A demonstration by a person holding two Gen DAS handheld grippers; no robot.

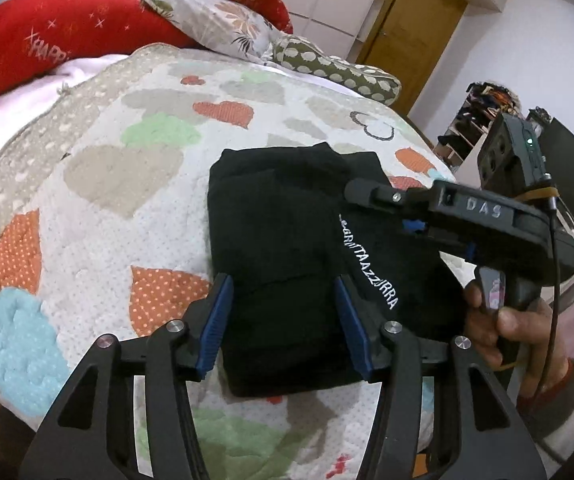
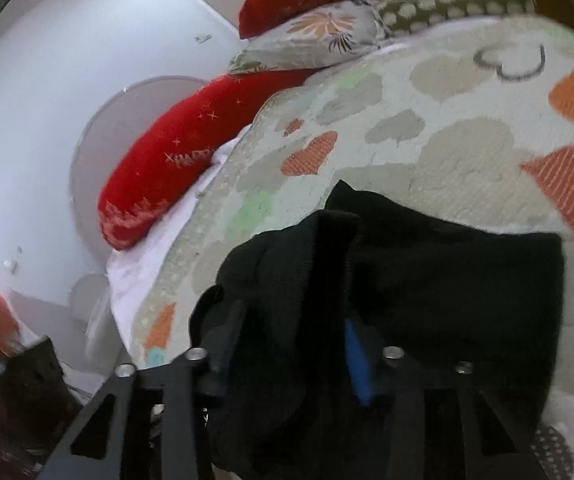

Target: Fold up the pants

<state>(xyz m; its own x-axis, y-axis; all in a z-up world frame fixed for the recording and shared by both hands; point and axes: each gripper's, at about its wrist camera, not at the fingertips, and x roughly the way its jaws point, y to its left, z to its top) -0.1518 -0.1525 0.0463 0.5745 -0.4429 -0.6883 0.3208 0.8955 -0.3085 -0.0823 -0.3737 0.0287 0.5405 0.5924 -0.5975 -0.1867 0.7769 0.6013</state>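
Note:
The black pants [image 1: 279,220] lie folded into a compact stack on the heart-patterned quilt [image 1: 99,152], white lettering along one edge. My left gripper [image 1: 285,312] hovers at the stack's near edge, open, its blue pads [image 1: 219,320] wide apart on either side of the fabric without pressing it. The right gripper [image 1: 383,208], held by a hand [image 1: 499,320], reaches in from the right at the stack's far right side. In the right wrist view the pants [image 2: 447,280] bunch up between the right gripper's [image 2: 287,320] fingers, which are shut on a raised fold; one blue pad [image 2: 357,360] shows.
Red pillows [image 1: 47,40], a floral pillow [image 1: 223,20] and a spotted bolster [image 1: 339,72] lie at the head of the bed. A wooden door [image 1: 411,36] and a cluttered shelf [image 1: 475,120] stand to the right. The quilt's edge [image 1: 443,168] drops off just beyond the pants.

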